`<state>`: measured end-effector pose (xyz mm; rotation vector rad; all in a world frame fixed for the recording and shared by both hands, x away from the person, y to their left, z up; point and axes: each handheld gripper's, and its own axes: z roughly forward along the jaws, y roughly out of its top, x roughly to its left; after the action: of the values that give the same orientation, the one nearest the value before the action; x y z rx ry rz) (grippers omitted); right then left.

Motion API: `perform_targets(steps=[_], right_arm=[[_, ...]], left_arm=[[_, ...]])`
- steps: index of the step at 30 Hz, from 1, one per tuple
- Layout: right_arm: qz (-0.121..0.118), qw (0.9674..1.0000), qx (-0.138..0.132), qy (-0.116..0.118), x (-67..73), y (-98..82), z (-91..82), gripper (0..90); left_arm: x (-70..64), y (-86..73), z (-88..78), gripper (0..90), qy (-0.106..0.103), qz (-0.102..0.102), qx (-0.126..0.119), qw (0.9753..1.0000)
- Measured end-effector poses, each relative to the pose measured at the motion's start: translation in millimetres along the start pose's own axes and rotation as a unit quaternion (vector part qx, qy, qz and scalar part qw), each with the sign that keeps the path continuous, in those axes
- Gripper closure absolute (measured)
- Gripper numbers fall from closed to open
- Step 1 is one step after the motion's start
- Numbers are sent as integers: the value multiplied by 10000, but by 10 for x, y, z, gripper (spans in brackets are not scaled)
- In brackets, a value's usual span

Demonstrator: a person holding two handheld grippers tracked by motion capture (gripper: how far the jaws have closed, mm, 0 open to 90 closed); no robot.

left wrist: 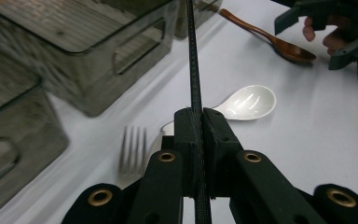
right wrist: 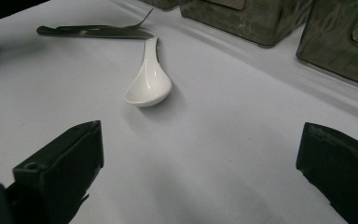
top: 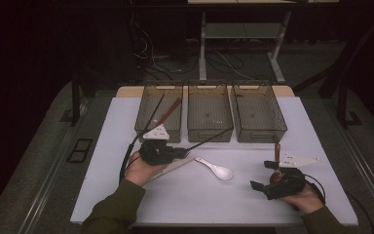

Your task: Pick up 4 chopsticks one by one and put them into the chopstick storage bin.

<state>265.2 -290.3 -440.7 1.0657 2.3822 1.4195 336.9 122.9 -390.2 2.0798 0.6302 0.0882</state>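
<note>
Table (top: 126, 195) pale and matte; cables (top: 224, 61) trail behind.

High view overhead and forward; both gripper views close, sharing the white spoon (left wrist: 249, 102).

From my seat the high view is dim; I see the white table (top: 253, 195) lit from above and the room around it black. In the left gripper view the bins (left wrist: 88, 51) smear with blur. The white spoon (right wrist: 148, 86) carries a small glare and a soft shadow.
</note>
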Motion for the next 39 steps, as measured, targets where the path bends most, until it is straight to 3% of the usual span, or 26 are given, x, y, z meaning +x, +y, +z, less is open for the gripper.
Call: perform_targets(steps=[10,22,30,39], right_arm=[[9,10000,11,-10,0,-1,1,5],[8,10000,8,-11,-2,1,4,5],[-25,10000,19,-18,-2,0,11,5],[-31,10000,27,-32,-1,-1,14,5]], left_arm=[[164,-11,-215,835,253,-273,-87,9993],[391,62,-365,835,653,-403,-195,9969],[631,160,-445,835,1051,-584,-306,9923],[881,293,-453,835,1532,-768,-376,9845]])
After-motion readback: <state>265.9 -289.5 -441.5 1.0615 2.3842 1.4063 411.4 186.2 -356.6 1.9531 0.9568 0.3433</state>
